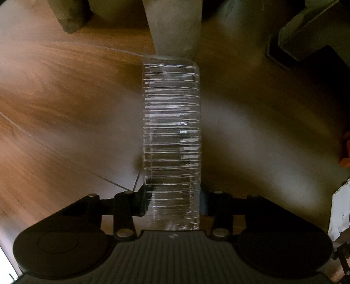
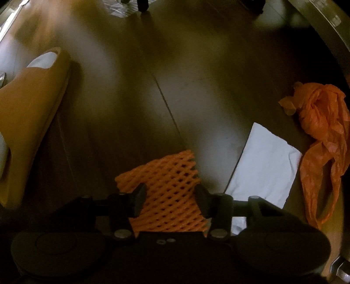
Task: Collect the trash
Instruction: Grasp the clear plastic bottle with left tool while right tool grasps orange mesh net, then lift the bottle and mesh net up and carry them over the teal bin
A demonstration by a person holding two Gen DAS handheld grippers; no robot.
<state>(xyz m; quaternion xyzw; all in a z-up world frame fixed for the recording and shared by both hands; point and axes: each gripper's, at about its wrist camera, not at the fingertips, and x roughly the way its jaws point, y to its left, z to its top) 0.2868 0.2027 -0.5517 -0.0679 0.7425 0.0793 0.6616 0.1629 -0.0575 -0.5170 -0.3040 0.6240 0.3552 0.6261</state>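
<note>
Looking straight down at the wooden floor (image 1: pixel 65 122), we are catching the collecting at an early stage: nothing that we can see has been bagged or binned yet, and no bin is showing in either view.

The left tongs (image 1: pixel 172 204) are pinching the near end of a clear ribbed plastic bottle (image 1: pixel 171 131), one finger pressing each side, while the bottle is lying along the floor and reaching toward a pale furniture leg (image 1: pixel 175 26). We are judging this piece as gripped but not lifted.

The right tongs (image 2: pixel 170 202) are straddling an orange foam net sleeve (image 2: pixel 166 192) on the floor; the fingers are sitting at its two sides, and we cannot tell whether they are already squeezing it or just touching.

Still lying loose near the right tongs are a white paper napkin (image 2: pixel 264 163), just beside the net, and a crumpled orange plastic bag (image 2: pixel 321 122) touching the napkin's far side. Some crinkled clear plastic (image 2: pixel 119 8) is waiting farther off. A foot in an orange slipper (image 2: pixel 28 104) is standing well apart.

We are finding no brand, label or readable writing on anything.
</note>
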